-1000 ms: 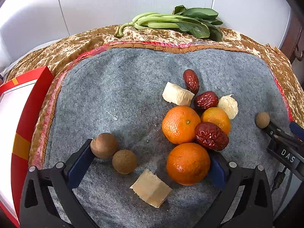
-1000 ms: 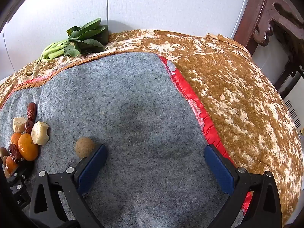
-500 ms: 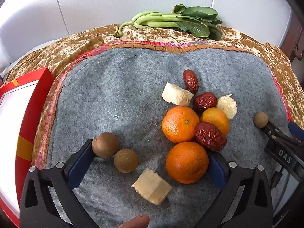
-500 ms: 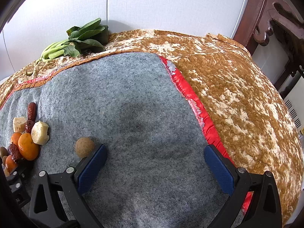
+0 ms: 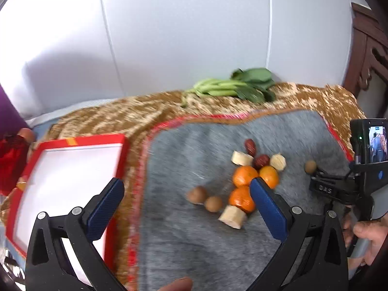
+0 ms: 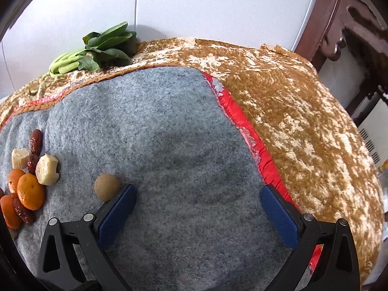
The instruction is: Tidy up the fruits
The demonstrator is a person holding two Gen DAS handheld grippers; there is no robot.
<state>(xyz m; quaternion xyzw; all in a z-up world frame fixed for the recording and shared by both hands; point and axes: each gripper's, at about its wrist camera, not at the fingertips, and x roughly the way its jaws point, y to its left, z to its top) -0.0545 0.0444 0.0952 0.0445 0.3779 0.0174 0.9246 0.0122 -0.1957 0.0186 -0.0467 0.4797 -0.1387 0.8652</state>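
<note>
Fruits piled on the grey mat, both grippers empty

Fruits (image 5: 245, 181) sat clustered mid-mat (image 5: 194, 242): oranges, dates, pale chunks, two brown round ones. Left gripper (image 5: 186, 208) was spread wide, holding nothing, with a red tray (image 5: 72, 143) to its left. Right gripper (image 6: 197, 212) was also wide and empty, one brown fruit (image 6: 107, 186) just beside its left finger.

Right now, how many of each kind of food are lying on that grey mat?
Oranges: 3
Red dates: 3
Pale cut chunks: 3
Small brown round fruits: 3
Total: 12
</note>
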